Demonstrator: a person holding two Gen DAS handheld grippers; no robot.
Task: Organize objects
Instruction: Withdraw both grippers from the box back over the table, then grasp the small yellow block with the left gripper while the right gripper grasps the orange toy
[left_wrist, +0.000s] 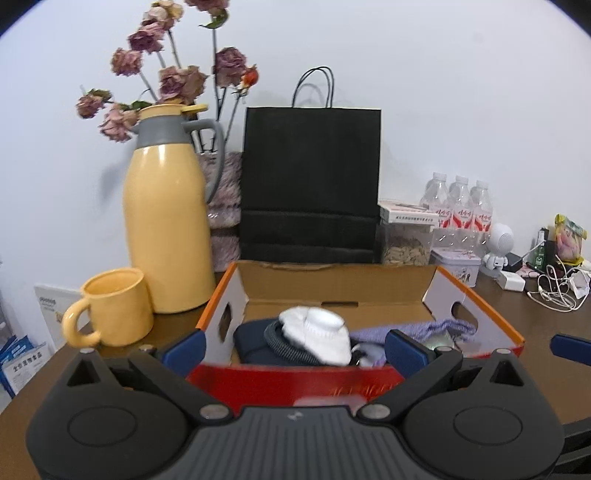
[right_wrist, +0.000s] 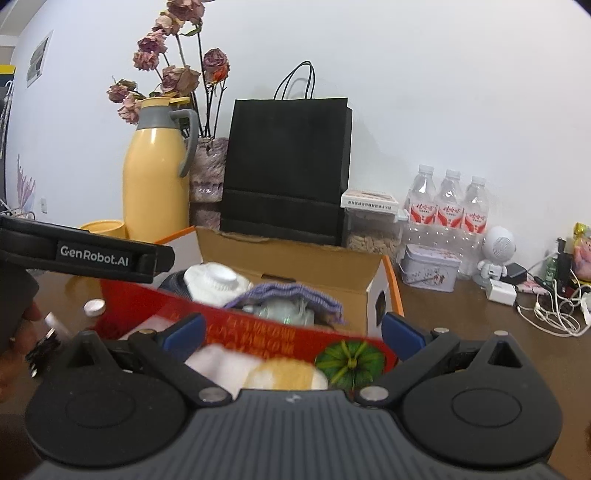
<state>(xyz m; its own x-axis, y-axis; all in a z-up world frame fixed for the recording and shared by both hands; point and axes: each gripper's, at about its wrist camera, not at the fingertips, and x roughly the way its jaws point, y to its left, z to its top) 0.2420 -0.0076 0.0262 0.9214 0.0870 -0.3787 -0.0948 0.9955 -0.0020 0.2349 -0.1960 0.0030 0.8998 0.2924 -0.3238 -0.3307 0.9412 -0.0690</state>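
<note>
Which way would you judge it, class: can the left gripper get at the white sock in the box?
Probably yes: the left gripper is open, the box has no lid, and the white sock lies uncovered on top.

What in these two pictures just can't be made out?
- Box floor, both views: covered by the white mask, dark pouch and purple cloth.
- Red front panel print, both views: blurred.
- Vase: mostly behind the yellow flask and black bag.
- Water bottle labels: too small.
- Yellow mug, right view: blocked by the left gripper.
</note>
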